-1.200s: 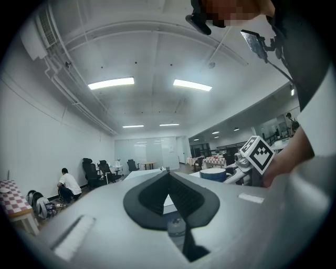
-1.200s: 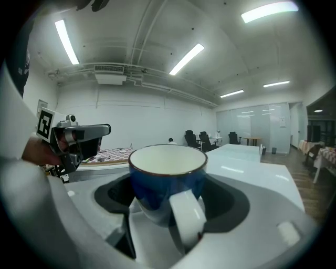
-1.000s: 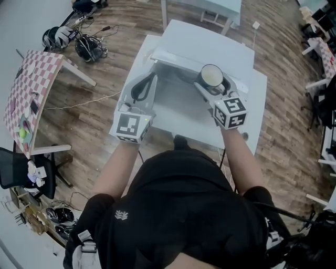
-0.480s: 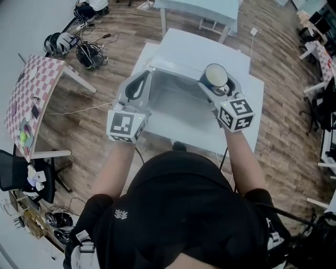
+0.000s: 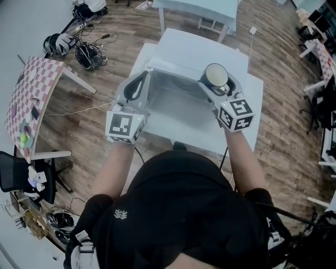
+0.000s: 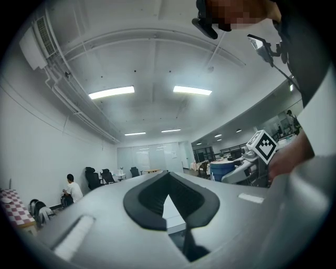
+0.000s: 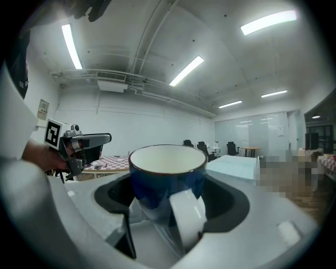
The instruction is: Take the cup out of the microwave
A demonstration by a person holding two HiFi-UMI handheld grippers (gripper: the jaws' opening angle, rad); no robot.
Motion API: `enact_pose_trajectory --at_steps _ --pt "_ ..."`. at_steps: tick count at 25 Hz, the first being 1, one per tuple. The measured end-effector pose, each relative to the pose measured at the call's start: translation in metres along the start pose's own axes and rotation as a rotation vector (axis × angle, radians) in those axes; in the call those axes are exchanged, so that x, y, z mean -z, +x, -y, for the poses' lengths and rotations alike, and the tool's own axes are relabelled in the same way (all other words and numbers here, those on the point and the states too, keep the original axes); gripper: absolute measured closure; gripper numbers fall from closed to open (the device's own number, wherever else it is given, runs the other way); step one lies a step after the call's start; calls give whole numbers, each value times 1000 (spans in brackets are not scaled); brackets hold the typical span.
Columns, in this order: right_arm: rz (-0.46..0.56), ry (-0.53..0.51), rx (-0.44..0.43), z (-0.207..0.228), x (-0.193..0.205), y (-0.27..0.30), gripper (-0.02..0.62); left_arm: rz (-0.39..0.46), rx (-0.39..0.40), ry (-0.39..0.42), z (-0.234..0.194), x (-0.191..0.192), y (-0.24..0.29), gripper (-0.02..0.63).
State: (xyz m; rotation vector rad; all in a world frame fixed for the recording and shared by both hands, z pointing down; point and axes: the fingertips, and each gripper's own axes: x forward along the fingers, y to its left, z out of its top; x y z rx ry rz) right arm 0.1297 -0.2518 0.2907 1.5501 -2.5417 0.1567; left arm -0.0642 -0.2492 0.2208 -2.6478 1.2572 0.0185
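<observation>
A blue cup (image 5: 214,74) with a white inside sits between the jaws of my right gripper (image 5: 216,80), which is shut on it, just in front of the white microwave (image 5: 197,47). In the right gripper view the cup (image 7: 167,176) stands upright in that gripper (image 7: 168,185), its white handle (image 7: 186,216) turned toward the camera. My left gripper (image 5: 142,79) hovers at the microwave's left front. It is shut with nothing in it, and its pads meet at the tip (image 6: 168,174). The left gripper view also catches the cup (image 6: 223,169) off to the right.
The microwave stands on a white table (image 5: 251,134) over a wooden floor. A pink checkered table (image 5: 31,89) is at the left, bags and helmets (image 5: 79,44) lie on the floor behind it, and another pale table (image 5: 210,8) stands further back.
The cup stays held in the right gripper. Both grippers have shifted only slightly in the view, the left one a little to the left. In the last half second almost nothing moved.
</observation>
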Motion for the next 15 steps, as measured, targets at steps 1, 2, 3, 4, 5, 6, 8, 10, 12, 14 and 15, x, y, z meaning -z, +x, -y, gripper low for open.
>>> enact_pose_trajectory --at_steps 1,2,3,4,5,6,8,10,12,14,15 --pt "5 1 4 0 0 0 210 -2 1 -2 0 1 0 601" --pt "9 2 8 0 0 0 210 -3 2 -5 -1 3 0 603" --pt "13 2 12 0 0 0 210 -5 0 -8 -3 4 0 603" --pt "15 3 15 0 1 -1 210 -5 -2 -11 -3 4 -1 601" --pt "17 3 19 1 1 -2 210 -3 -3 -12 -4 4 -1 602" --pt "20 3 23 1 1 -3 210 -2 -4 -13 -4 4 -2 602" --pt "31 0 33 2 -1 -5 210 -1 2 -12 -3 4 -1 603" --pt "38 -3 41 2 -4 -5 210 -3 11 -14 -3 4 0 602" --pt "38 -4 43 2 -6 -4 210 -6 18 -14 -4 4 0 601" --pt "36 -4 44 2 -7 -3 210 -6 21 -13 -4 3 1 601" --pt "35 -3 45 2 -7 -3 210 -6 23 -12 -4 3 1 602"
